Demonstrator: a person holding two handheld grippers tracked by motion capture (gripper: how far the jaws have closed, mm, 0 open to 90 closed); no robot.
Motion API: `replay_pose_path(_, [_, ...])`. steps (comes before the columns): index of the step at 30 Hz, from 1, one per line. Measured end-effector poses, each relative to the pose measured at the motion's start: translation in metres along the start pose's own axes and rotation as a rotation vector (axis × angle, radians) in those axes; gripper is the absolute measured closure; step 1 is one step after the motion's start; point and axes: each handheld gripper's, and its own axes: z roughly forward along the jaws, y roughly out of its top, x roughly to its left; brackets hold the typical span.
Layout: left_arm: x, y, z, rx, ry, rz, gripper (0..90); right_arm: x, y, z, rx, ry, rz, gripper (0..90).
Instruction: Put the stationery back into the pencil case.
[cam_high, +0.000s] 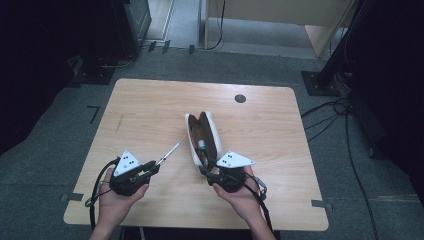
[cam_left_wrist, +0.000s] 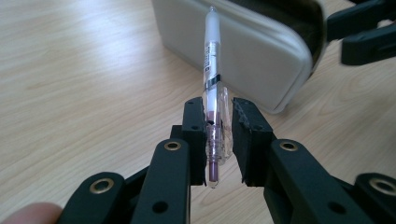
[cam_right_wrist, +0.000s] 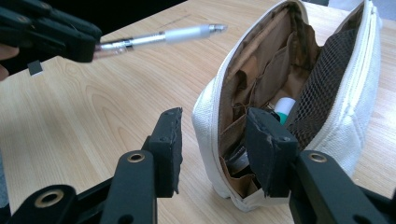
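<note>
- Black jaws of the left tool pinch a clear-barrelled pen near its clip end, lifted off the worktop, tip aimed toward the pencil case.
- Light, stiff and smooth, the pen could probably swivel or slip in so narrow a grip; holding nearer mid-barrel looks steadier.
- Right tool stands spread astride the near end wall of the white pouch, one jaw outside, one inside the opening.
- Soft fabric sides will likely sag, so the mouth needs holding wide.
- Open worktop lies left of the case; its near edge runs close by both hands.
</note>
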Motion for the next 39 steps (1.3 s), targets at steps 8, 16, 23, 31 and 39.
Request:
replay_pose_path(8, [-0.010, 0.015, -0.001, -0.023, -0.039, 0.024, 76.7, -0.001, 0.000, -0.001, -0.004, -0.003, 0.004, 56.8])
replay_pose_path(16, [-0.023, 0.022, 0.004, -0.026, -0.074, 0.046, 76.7, -0.004, 0.000, -0.001, -0.016, -0.008, 0.020, 56.4])
replay_pose_path(23, [-0.030, 0.023, 0.010, -0.018, -0.094, 0.063, 76.7, -0.005, 0.001, -0.002, -0.028, -0.009, 0.024, 54.1])
replay_pose_path(31, [-0.036, 0.021, 0.014, -0.028, -0.104, 0.065, 76.6, -0.007, 0.004, -0.003, -0.060, 0.025, 0.110, 57.6])
replay_pose_path(39, [-0.038, 0.020, 0.016, -0.049, -0.102, 0.064, 76.6, -0.009, 0.011, -0.001, -0.111, 0.036, 0.219, 62.6])
